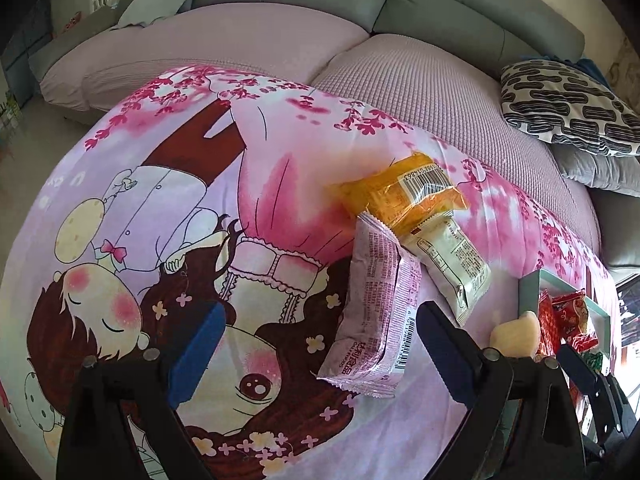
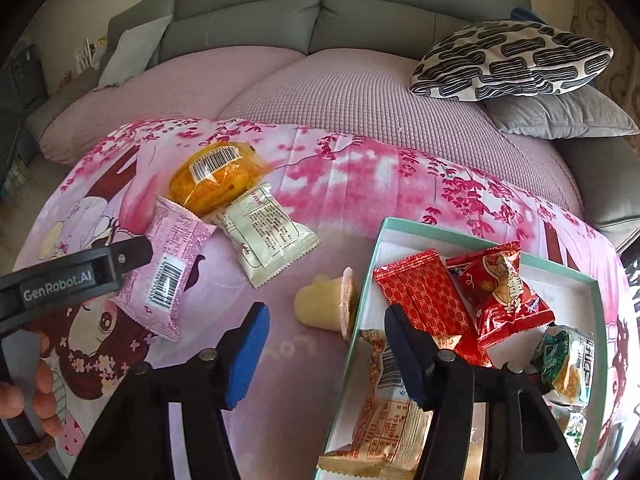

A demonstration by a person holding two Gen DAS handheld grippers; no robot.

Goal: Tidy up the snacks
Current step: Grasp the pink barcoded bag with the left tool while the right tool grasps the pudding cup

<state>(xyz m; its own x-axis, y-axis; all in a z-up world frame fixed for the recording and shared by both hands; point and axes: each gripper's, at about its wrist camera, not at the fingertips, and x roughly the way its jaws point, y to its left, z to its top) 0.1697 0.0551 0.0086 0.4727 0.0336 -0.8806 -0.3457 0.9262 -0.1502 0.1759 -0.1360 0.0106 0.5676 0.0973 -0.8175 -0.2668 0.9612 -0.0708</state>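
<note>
The teal box (image 2: 596, 292) of snacks runs off the frame's lower edge, its near packets partly hidden behind the right hand-held gripper (image 2: 326, 354), whose jaws stand spread over the box's left rim, holding nothing. The left hand-held gripper (image 1: 316, 350) is spread wide around the pink packet (image 1: 372, 312), pads clear of it

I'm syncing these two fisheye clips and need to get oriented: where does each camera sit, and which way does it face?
Left wrist: on the left tongs, angled down at the cartoon blanket and pink snack packet; its open fingers show, with the right tongs at the right edge.
Right wrist: on the right tongs, angled down at the jelly cup and teal box; its open fingers show, plus the left tongs and a hand.
Shared: pink, yellow and white packets, the cup, box and sofa.
</note>
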